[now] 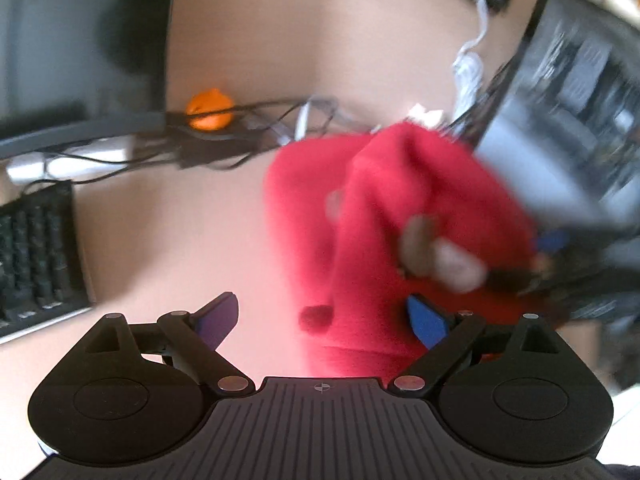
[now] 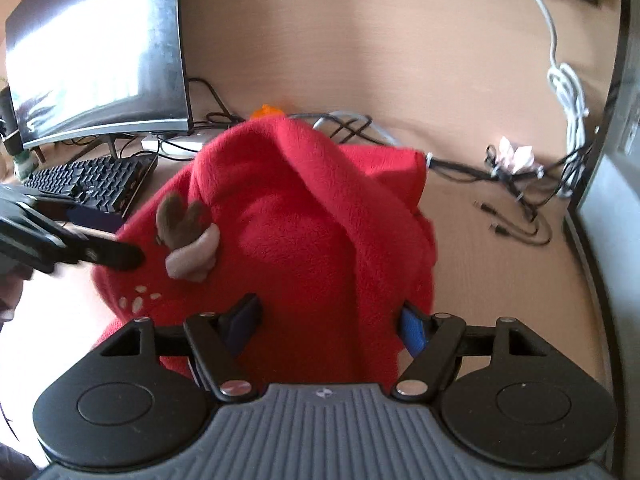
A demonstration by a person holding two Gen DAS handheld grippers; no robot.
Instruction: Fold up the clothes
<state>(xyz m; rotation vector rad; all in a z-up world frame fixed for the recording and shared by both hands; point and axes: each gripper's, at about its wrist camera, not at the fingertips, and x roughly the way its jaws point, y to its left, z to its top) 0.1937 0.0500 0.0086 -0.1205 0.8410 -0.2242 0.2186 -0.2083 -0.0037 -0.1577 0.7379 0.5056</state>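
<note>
On desk (image 2: 400,60), unlabelled red fleece garment (image 2: 304,216)

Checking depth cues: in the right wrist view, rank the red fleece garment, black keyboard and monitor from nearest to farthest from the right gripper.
From the right gripper:
1. Red fleece garment, between the fingers.
2. Black keyboard, upper left.
3. Monitor, behind the keyboard, far left.

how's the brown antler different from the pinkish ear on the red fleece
The brown antler is dark and forked into two stubby prongs pointing up; the pinkish ear is pale, a single rounded flap lying sideways below it. Both are small soft pieces attached side by side on the red fleece.
</note>
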